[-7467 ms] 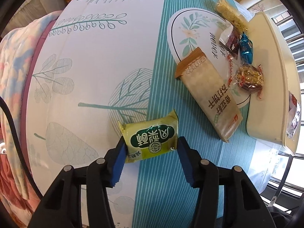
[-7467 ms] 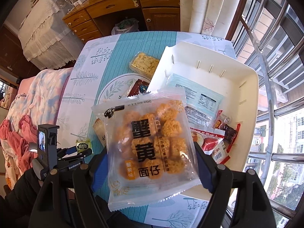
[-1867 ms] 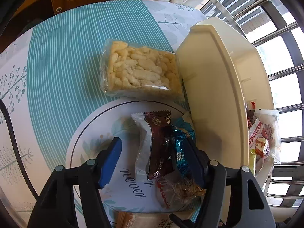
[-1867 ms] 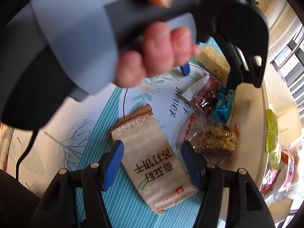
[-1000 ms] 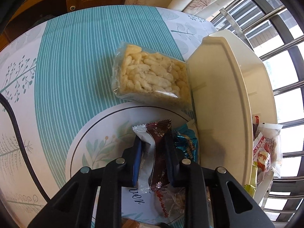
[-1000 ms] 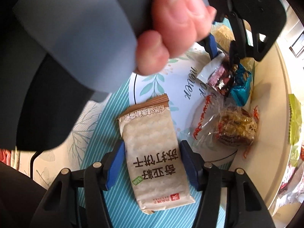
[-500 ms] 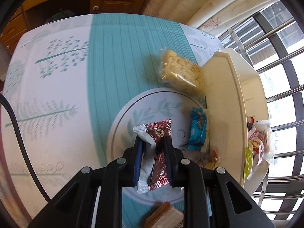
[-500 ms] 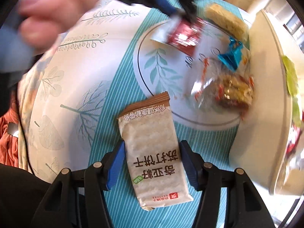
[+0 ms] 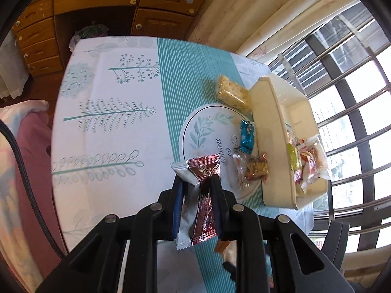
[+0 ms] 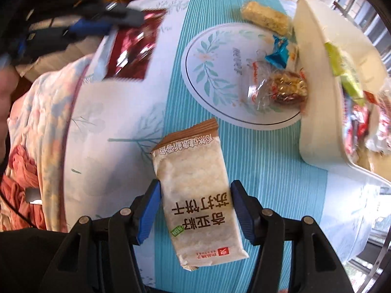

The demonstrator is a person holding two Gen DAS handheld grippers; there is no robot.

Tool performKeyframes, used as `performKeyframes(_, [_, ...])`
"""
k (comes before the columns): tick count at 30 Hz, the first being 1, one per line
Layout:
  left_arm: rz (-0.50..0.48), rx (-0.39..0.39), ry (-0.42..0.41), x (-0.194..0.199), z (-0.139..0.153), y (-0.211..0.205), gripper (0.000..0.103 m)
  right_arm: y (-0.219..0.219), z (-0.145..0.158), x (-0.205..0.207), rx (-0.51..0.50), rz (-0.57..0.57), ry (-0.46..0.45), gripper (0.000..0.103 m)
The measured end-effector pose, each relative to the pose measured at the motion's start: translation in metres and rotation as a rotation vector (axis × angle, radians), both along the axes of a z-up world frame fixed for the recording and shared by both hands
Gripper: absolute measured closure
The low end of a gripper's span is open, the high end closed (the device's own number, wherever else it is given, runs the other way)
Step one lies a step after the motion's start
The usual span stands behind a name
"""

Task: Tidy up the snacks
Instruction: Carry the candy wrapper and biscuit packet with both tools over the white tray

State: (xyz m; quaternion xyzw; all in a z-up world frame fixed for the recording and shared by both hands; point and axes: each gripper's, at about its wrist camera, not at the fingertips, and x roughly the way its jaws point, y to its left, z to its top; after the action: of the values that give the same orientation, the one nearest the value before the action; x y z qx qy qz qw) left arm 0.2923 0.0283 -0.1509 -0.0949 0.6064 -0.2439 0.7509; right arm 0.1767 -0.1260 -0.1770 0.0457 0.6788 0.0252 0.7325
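Left gripper (image 9: 196,188) is clamped tight on a dark red snack packet (image 9: 199,195) with a silver edge, blue pads pressed to both sides, packet lifted clear of the table. Lower centre of the left wrist view. Same packet shows blurred at upper left of the right wrist view, pinched in that gripper above the tablecloth.

Right gripper (image 10: 195,210) has its jaws part-way apart, straddling a long cracker pack (image 10: 195,195) with a brown top edge and Chinese print. Pads sit just beside the pack's long sides; whether they press on it I can't tell. Pack fills lower centre of the right wrist view, over the teal striped band of the tablecloth (image 9: 105,92).

Cream plastic bin (image 9: 276,131) stands at the right of both views, next to the window bars. Several packets are already piled inside, including a yellow-green one (image 10: 342,68) and red-and-white ones.

Left on the table, all near the bin's outer wall:
- clear pack of pale puffed snacks (image 9: 232,92), upper right of centre, against the bin
- small blue candy (image 9: 246,136) on the round leaf-print circle
- clear-wrapped brown nut cluster (image 9: 254,169) just below the blue candy

Wooden drawers (image 9: 92,5) across the top of the left wrist view; pink floral blanket (image 10: 41,112) at left edge of the right wrist view.
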Motion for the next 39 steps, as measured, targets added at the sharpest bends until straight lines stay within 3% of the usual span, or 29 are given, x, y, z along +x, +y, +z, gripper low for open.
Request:
performKeyframes(11, [-0.006, -0.064, -0.056, -0.051, 0.049, 0.050, 0.084, 0.006, 0.063, -0.006, -0.015, -0.084, -0.111, 0.045])
performKeyframes(20, [0.021, -0.078, -0.108, -0.073, 0.079, 0.050, 0.084, -0.022, 0.094, 0.001, 0.028, -0.135, -0.175, 0.045])
performKeyframes(28, [0.100, -0.113, -0.163, -0.086, 0.105, 0.015, 0.084, -0.071, 0.116, 0.010, 0.062, -0.106, -0.209, 0.045])
performKeyframes(39, [0.098, -0.139, -0.244, -0.096, 0.131, -0.083, 0.084, -0.154, 0.134, 0.022, 0.073, -0.068, -0.248, 0.044])
